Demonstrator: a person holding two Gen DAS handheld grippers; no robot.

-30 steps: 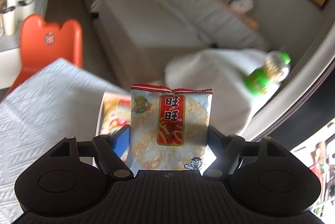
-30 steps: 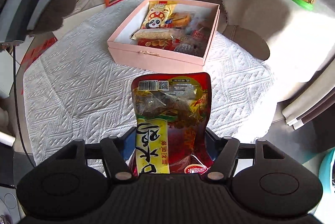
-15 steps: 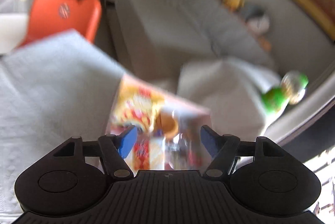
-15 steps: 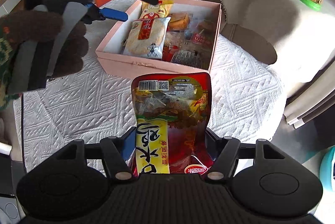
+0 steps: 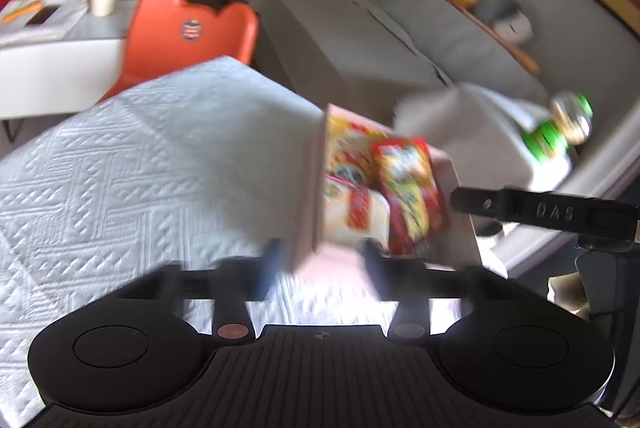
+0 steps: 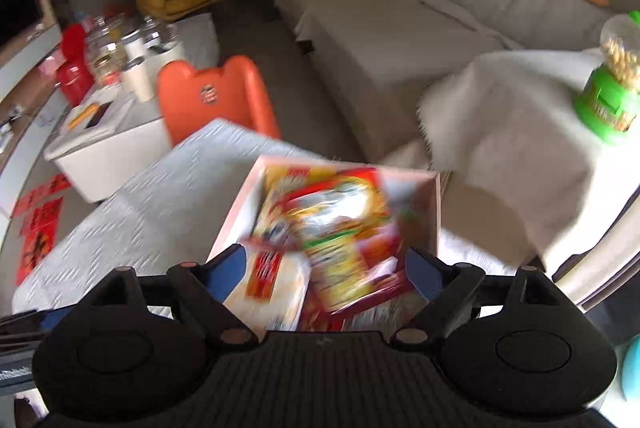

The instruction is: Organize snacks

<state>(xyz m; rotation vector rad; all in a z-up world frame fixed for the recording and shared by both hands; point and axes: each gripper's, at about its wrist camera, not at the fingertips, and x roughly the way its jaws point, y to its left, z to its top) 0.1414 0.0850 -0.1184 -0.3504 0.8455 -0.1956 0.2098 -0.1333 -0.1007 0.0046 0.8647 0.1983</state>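
The pink snack box (image 5: 308, 187) (image 6: 434, 203) sits on the white quilted tablecloth (image 5: 140, 163) (image 6: 160, 211), full of packets. The red and yellow packet (image 6: 340, 228) (image 5: 408, 183) lies on top inside it, over the white rice cracker packet (image 6: 276, 284) (image 5: 352, 211). My right gripper (image 6: 324, 268) is open and empty just above the box's near side. My left gripper (image 5: 320, 260) is open and empty, blurred, near the box's near corner. The right gripper's black body (image 5: 540, 211) shows at the right of the left wrist view.
An orange chair (image 5: 192, 31) (image 6: 216, 95) stands behind the table. A green snack jar (image 6: 612, 87) (image 5: 560, 131) sits on a cloth-covered side table to the right. A grey sofa (image 6: 400, 35) and a white table with cups (image 6: 132, 75) lie beyond.
My left gripper let the rice cracker packet go into the box and drew back. My right gripper moved forward over the box and let go of the red and yellow packet there.
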